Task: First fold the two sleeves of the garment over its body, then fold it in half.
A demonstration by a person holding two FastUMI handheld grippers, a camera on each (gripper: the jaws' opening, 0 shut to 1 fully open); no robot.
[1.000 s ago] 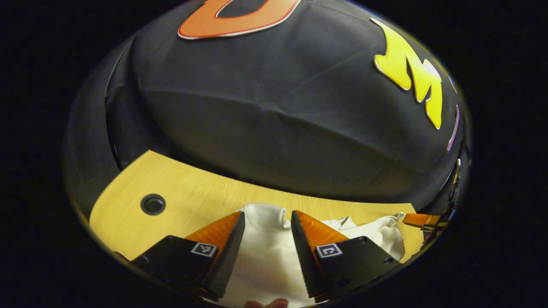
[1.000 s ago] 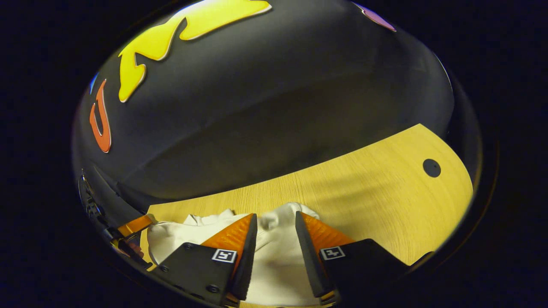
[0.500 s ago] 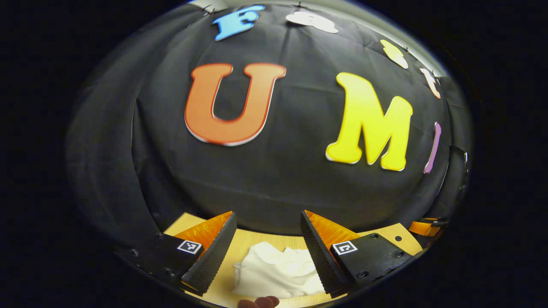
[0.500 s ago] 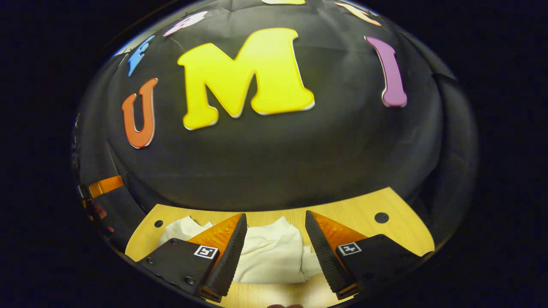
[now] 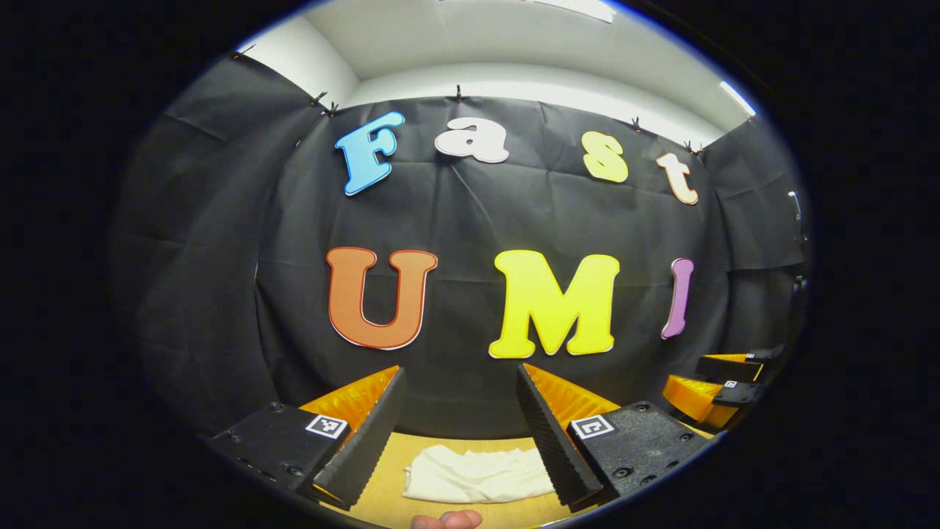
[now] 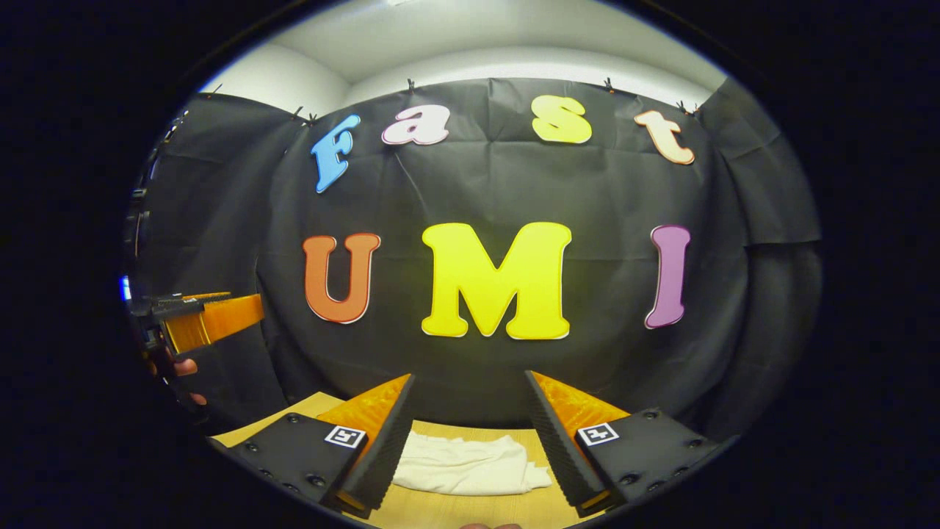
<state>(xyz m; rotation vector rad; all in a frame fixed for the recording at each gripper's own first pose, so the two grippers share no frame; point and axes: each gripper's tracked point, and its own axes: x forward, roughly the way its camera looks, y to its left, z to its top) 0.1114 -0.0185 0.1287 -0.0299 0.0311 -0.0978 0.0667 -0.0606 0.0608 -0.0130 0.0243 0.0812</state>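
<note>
The garment [image 5: 477,475] lies folded (a flat white bundle) on the counter [image 5: 382,492], below and ahead of both tongs. We see the left tongs [image 5: 459,433] spread wide with nothing held, raised clear of the cloth. The right tongs [image 6: 466,437] gape likewise, empty above the garment [image 6: 466,464].
</note>
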